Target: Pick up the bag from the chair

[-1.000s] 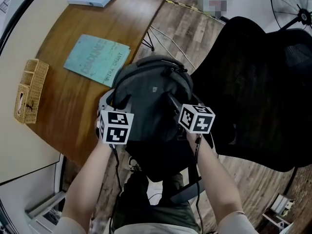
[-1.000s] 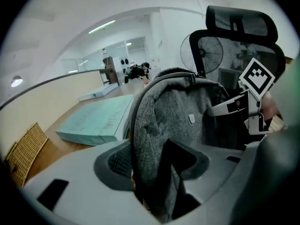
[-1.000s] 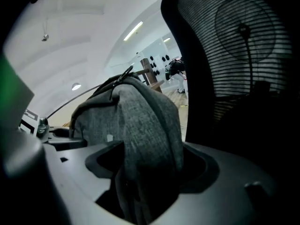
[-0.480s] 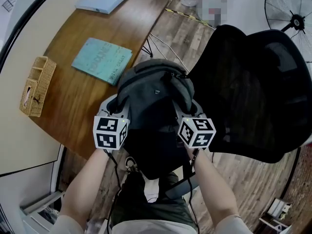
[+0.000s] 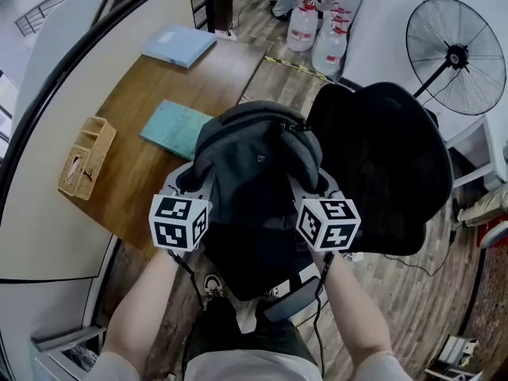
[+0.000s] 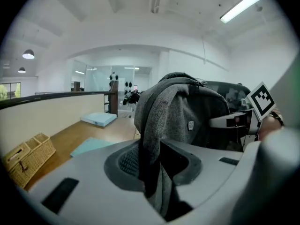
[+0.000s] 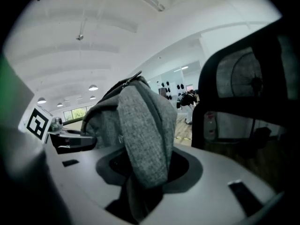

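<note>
— Where was the dark grey fabric backpack (image 5: 254, 173)?

— Just beside the black mesh office chair (image 5: 389, 165), on that chair's left as the head view saw it, hanging between the two grippers above the person's legs. Whether it touched the chair, I could not tell.

— How did the left gripper (image 6: 152, 168) stand?

— Its jaws were closed down to the width of a grey strap of the backpack, which ran up out of them. It sat on the backpack's side away from the chair.

— And the right gripper (image 7: 143, 172)?

— Much the same: its jaws were pinched on a fold of grey fabric, on the backpack's side nearest the chair, whose dark frame rose just beside it in that gripper's view.

— What else lay around the chair?

— A curved brown wooden desk (image 5: 135, 157) stood beyond the backpack from the chair. On it were a teal paper booklet (image 5: 176, 128), partly under the backpack, a light blue flat folder (image 5: 178, 44) farther off, and a woven wicker basket (image 5: 83, 159) farthest from the chair. A black standing fan (image 5: 452, 54) stood behind the chair.
</note>
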The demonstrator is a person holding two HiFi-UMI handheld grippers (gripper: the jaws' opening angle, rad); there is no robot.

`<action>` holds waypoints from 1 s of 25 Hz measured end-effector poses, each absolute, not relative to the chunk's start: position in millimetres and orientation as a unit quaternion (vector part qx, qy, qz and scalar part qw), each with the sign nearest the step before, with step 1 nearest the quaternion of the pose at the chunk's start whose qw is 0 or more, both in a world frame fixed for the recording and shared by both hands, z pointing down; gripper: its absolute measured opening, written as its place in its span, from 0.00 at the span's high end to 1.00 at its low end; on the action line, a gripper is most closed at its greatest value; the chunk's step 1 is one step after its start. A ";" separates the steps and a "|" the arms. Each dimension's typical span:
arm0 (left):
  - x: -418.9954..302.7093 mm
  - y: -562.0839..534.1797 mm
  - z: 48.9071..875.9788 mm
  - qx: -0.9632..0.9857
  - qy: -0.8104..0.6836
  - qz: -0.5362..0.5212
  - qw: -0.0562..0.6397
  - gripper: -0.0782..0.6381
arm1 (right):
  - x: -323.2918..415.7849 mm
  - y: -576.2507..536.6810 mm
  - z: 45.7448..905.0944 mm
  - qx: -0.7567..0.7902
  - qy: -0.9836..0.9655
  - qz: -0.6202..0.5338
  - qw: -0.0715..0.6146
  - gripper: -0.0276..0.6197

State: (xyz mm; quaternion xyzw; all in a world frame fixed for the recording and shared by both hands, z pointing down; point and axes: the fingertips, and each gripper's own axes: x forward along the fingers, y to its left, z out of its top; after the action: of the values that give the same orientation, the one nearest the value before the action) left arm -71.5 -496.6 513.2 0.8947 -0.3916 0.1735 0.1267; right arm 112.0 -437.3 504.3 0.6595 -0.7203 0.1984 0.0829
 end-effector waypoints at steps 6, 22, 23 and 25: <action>-72.0 -476.5 418.9 0.912 -0.377 0.134 0.086 0.76 | 109.3 -406.0 407.2 0.665 -0.726 0.163 0.061 0.70; -111.9 -376.9 306.3 0.926 -0.366 0.084 0.036 0.76 | 70.8 -304.5 289.1 0.646 -0.757 0.092 0.037 0.70; -115.8 -370.3 306.8 0.926 -0.365 0.081 0.041 0.76 | 67.5 -299.5 289.6 0.644 -0.758 0.092 0.037 0.70; -123.8 -357.1 309.1 0.927 -0.365 0.074 0.049 0.76 | 62.0 -291.2 293.3 0.640 -0.762 0.090 0.039 0.70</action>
State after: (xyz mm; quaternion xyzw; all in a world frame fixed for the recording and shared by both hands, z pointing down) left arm -123.8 -357.1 309.1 0.9268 -0.3648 0.0739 0.0492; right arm 62.0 -291.2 293.3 0.6397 -0.7623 0.0902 0.0391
